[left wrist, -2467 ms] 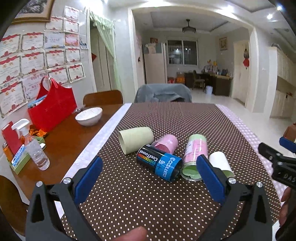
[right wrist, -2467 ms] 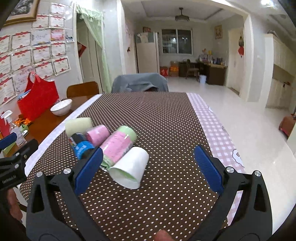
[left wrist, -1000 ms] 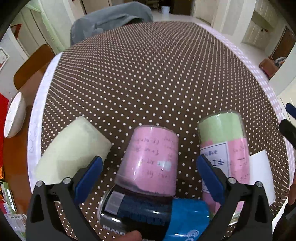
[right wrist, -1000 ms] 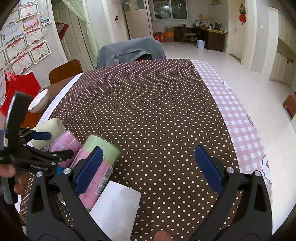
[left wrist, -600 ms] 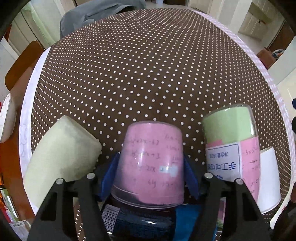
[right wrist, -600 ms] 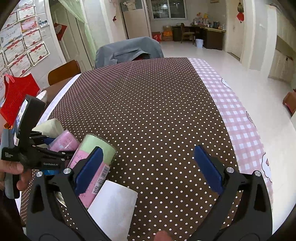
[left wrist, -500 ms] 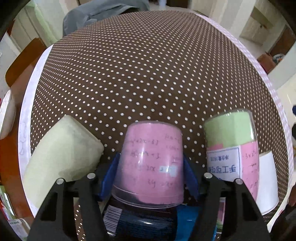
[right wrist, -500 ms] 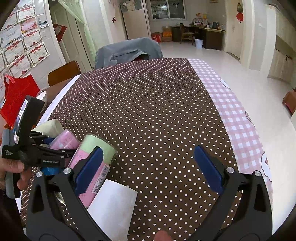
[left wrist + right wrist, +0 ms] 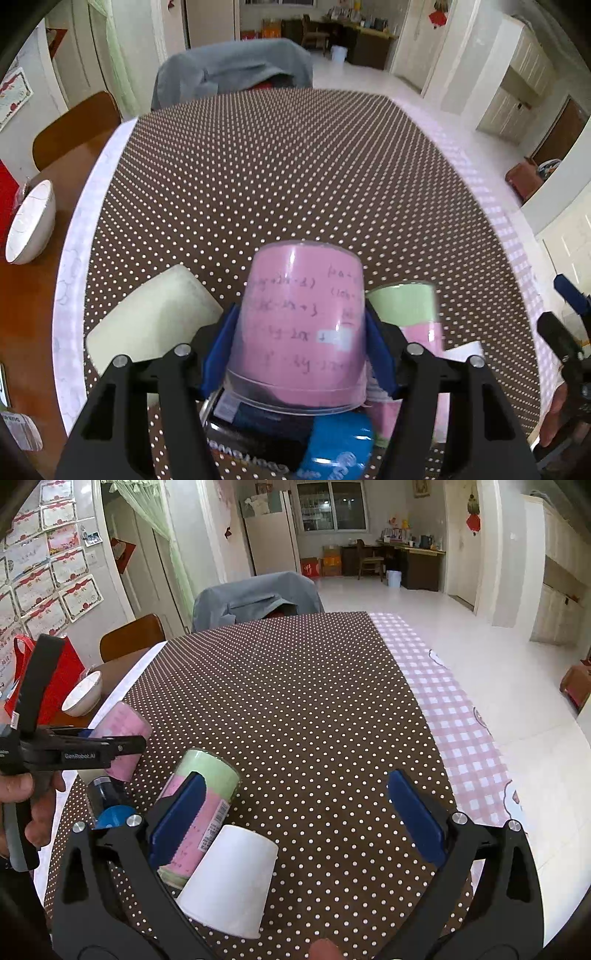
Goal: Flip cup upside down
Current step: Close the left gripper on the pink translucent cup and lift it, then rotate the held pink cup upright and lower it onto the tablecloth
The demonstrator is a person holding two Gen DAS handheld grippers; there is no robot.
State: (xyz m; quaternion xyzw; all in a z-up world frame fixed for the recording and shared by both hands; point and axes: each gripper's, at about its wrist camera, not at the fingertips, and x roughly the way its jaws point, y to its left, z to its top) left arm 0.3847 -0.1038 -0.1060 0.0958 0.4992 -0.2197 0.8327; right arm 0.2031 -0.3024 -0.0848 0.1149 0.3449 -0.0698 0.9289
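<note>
My left gripper is shut on a pink plastic cup and holds it lifted above the other cups; the cup's closed base points away from me. The same cup shows in the right wrist view, held in the left gripper above the table. My right gripper is open and empty, low over the near table edge. A white paper cup lies on its side just in front of its left finger.
A pale green cup, a green-and-pink cup and a dark blue can lie on the brown dotted tablecloth. A white bowl and red bag sit at the left. A grey-covered chair stands at the far end.
My left gripper closed on the pink cup and has lifted it off the pile, tilting up toward the room. The right gripper has stayed nearly still and open.
</note>
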